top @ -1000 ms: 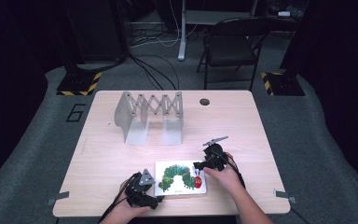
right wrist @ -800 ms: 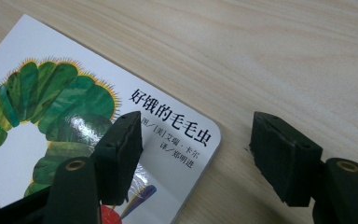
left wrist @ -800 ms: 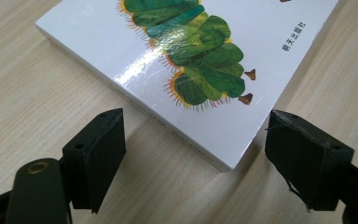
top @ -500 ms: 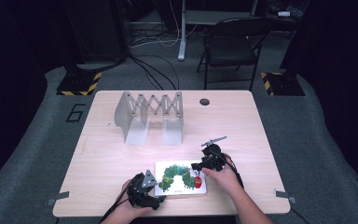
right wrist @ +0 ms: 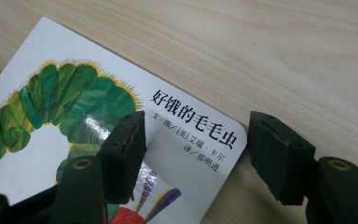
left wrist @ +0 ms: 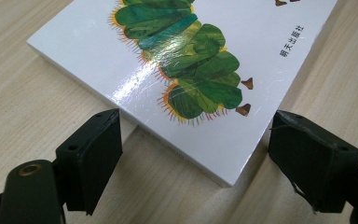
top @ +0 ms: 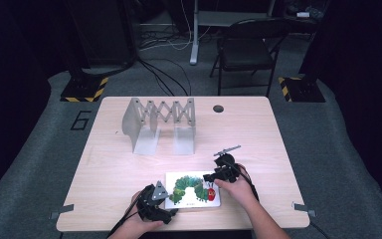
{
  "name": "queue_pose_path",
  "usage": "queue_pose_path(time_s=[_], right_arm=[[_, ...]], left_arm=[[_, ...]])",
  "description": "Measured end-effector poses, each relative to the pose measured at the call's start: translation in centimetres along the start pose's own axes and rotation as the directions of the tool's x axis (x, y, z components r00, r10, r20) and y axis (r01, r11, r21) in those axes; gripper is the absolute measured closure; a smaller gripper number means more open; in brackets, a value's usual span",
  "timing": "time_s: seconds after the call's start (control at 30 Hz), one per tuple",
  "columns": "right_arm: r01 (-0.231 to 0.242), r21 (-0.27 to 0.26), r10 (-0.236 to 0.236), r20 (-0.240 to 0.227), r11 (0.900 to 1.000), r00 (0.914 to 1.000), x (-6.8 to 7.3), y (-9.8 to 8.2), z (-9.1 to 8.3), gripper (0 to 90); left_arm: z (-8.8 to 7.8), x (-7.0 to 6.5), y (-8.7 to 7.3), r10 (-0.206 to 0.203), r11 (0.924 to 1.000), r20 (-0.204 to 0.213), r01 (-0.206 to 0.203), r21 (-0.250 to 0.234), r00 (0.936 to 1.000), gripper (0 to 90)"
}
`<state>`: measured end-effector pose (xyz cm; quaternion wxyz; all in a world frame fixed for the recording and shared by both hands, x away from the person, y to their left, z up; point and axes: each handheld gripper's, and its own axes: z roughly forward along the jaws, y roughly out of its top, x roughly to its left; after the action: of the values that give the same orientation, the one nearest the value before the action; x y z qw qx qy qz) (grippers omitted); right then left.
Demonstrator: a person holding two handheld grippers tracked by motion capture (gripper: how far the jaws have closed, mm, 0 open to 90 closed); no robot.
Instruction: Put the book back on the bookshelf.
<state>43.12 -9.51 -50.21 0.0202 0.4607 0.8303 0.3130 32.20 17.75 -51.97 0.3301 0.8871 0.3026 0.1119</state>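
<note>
While book (top: 193, 189) lies flat on desk (top: 104, 169), long axis L-R, left hand-held gripper (left wrist: 193, 154) straddles its near-left corner, spread; right hand-held gripper (right wrist: 196, 154) straddles right corner, spread, no contact.

Overhead light brightens the surface (top: 129, 169) while the surrounding room stays dark; white glare streaks the glossy book cover (left wrist: 140, 77); close-ups are sharp.

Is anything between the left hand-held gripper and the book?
Nothing visible. The left hand-held gripper has its jaws open around the book corner, with bare table between the pads and the book's edges.
</note>
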Motion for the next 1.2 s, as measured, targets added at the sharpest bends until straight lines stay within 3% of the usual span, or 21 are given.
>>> queue_pose_path(time_s=[0.33,0.8,1.0,1.2], right_arm=[[-0.022,-0.004,0.022,-0.012,1.000,0.9997,0.0,0.1,-0.4,38.0],[-0.018,-0.006,0.018,-0.002,1.000,0.9998,0.2,0.1,-0.6,38.2],[-0.049,-0.027,0.049,-0.011,0.998,0.9987,0.4,0.3,-1.0,38.7],[-0.039,-0.035,0.038,-0.014,0.999,0.9992,0.5,0.3,-1.3,39.1]], left_arm=[[0.1,0.0,-0.1,0.001,1.0000,-0.010,-0.001,-0.009,1.0000,15.9],[0.3,0.0,-0.1,-0.003,0.9998,-0.013,0.003,-0.019,0.9999,11.8],[0.4,-0.1,-0.1,-0.005,1.0000,-0.005,0.005,-0.009,1.0000,7.9],[0.5,0.0,-0.1,-0.007,0.9999,-0.020,0.006,-0.013,0.9998,6.4]])
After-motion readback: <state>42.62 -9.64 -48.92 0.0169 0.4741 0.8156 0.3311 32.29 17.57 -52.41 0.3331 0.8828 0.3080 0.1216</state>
